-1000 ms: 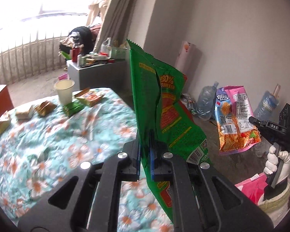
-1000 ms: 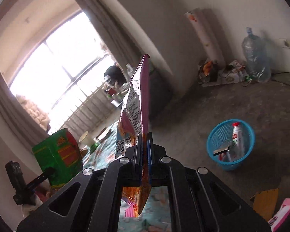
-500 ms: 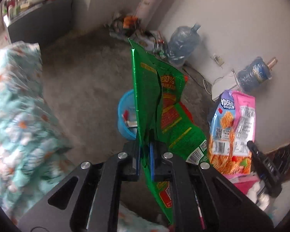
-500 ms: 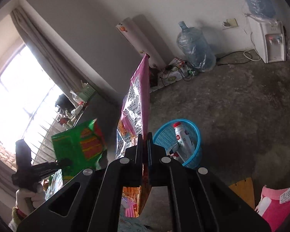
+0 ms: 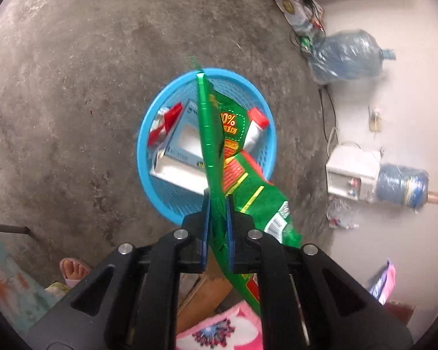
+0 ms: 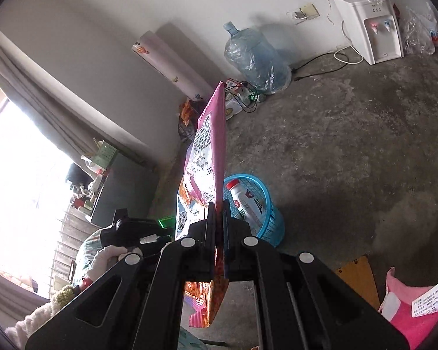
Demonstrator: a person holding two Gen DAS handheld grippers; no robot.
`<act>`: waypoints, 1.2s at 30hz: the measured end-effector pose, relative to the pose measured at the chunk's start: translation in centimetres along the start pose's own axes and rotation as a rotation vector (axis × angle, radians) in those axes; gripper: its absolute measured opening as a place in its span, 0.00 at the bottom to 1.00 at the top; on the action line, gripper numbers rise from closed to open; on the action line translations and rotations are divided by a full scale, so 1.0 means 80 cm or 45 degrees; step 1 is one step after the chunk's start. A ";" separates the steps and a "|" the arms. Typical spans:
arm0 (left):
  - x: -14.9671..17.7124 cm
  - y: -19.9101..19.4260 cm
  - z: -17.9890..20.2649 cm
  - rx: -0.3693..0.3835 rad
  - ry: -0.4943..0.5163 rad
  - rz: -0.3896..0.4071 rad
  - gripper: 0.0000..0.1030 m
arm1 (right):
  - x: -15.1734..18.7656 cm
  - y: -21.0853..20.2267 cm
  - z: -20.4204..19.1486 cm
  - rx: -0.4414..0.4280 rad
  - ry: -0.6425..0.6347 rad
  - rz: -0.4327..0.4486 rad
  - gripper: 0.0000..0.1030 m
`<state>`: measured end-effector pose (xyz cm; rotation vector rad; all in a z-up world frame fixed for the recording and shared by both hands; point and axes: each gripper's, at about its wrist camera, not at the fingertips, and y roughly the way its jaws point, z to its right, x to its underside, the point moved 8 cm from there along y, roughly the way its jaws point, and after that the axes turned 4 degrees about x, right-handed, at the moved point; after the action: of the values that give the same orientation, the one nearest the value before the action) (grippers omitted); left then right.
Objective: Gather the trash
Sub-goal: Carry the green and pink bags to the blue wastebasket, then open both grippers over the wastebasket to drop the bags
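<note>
Swung away from the flowered table since the earlier frame, the left gripper now looks down over one blue basket on the concrete floor, its jaws just having been opening with the one green snack bag standing loosely between the blue pads, its top over the basket, which holds a red-capped bottle, a white box and a red wrapper; two water jugs lie by the wall. From the right wrist, the right gripper has its jaws pressed together on one pink snack bag, which rises edge-on from the pads, the same basket just beyond it, and the left gripper in a gloved hand at the left.
</note>
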<state>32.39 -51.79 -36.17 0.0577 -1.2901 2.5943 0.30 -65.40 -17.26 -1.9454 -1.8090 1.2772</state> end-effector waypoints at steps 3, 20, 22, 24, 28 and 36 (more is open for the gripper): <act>-0.005 0.025 -0.004 -0.018 -0.073 -0.022 0.45 | 0.006 0.005 0.000 0.002 0.003 -0.021 0.04; 0.013 -0.171 0.016 -0.010 0.164 0.071 0.47 | 0.006 0.168 -0.061 -0.130 0.153 -0.233 0.04; 0.037 -0.223 0.018 -0.012 0.283 0.098 0.50 | 0.010 0.225 -0.062 -0.095 0.202 -0.287 0.04; 0.063 -0.270 0.018 -0.008 0.398 0.125 0.54 | 0.021 0.284 -0.057 -0.028 0.225 -0.353 0.04; 0.115 -0.353 -0.009 -0.098 0.595 0.258 0.56 | 0.068 0.374 -0.033 0.195 0.185 -0.561 0.07; 0.200 -0.457 -0.061 -0.128 0.721 0.509 0.56 | 0.067 0.353 -0.028 0.246 0.160 -0.519 0.50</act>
<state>25.76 -23.56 -8.28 -0.9680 -1.2950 2.5437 21.47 -66.41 -36.76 -1.4283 -1.8198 1.1180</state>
